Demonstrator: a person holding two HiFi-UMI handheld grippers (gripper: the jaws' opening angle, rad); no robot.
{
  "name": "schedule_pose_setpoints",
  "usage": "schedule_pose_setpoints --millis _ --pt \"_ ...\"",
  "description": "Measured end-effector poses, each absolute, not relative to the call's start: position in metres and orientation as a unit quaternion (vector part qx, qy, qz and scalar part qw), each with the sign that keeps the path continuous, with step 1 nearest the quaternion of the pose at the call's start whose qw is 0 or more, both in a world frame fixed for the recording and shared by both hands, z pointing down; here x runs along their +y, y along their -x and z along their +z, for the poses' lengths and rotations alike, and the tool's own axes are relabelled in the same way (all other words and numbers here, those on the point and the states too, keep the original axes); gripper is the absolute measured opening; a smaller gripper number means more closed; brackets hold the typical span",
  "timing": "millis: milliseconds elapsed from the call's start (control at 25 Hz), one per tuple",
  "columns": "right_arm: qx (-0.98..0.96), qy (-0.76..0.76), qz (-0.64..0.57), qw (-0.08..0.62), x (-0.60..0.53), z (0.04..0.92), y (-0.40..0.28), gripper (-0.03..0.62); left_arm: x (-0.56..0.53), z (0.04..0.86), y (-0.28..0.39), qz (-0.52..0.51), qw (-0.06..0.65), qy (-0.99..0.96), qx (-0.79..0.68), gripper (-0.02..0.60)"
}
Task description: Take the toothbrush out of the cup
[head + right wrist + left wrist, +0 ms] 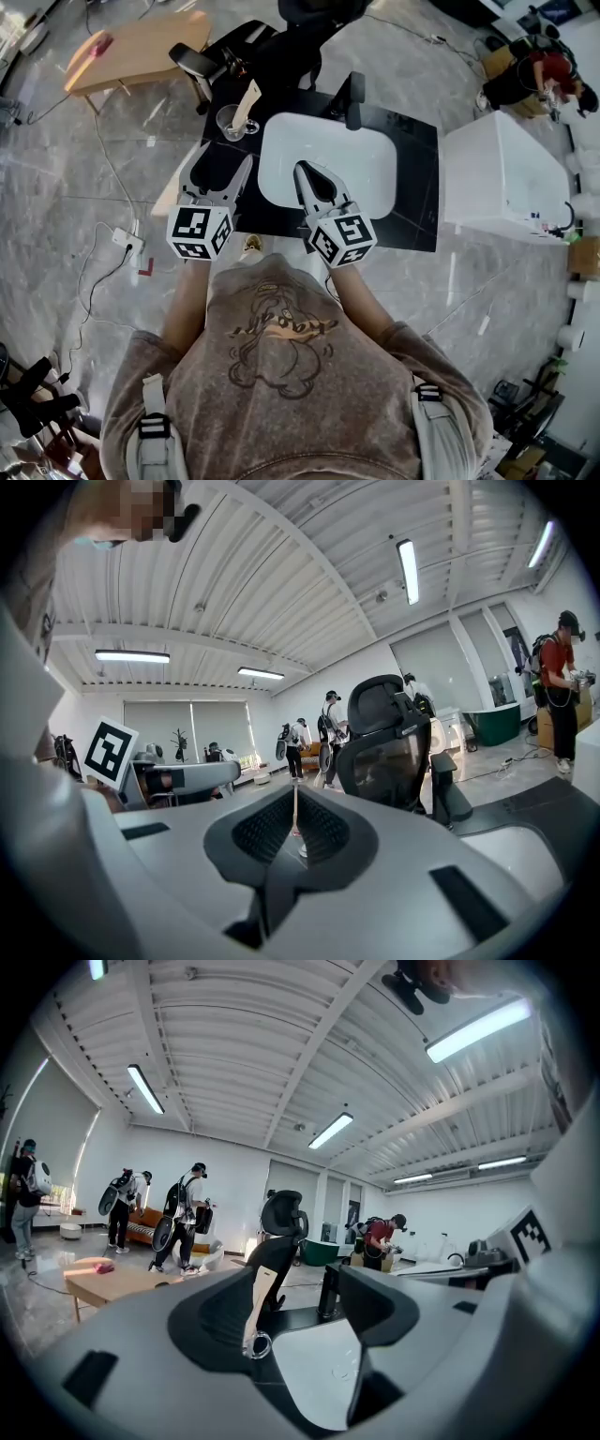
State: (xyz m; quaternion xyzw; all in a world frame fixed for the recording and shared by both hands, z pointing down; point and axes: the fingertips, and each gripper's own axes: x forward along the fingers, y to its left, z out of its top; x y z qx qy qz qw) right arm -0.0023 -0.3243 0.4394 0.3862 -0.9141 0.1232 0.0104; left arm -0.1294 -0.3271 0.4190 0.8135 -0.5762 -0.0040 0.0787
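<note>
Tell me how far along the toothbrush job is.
Done: nothing yet. The pale-handled toothbrush leans inside the clear glass cup on the black counter. In hand: the left tool is open and empty, short of the cup but aimed at it. The right tool is shut over the white basin. Left: grip the toothbrush and lift it out.

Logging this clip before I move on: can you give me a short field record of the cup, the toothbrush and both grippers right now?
cup: clear, on the black table, by the far left corner of the white basin
toothbrush: in the cup, leaning, not yet taken out
left gripper: jaws apart, empty, short of the cup and aimed at it
right gripper: jaws together, empty, over the basin
faucet: black, at the basin's far edge
</note>
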Motion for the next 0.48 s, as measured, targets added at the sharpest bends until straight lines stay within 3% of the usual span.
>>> schedule_pose_setpoints --millis 480 --pt "-0.914 -0.386 0.127 0.015 -0.347 0.438 0.009 0.025 -0.383 0.456 0.134 0.056 0.085 -0.811 -0.577 0.287"
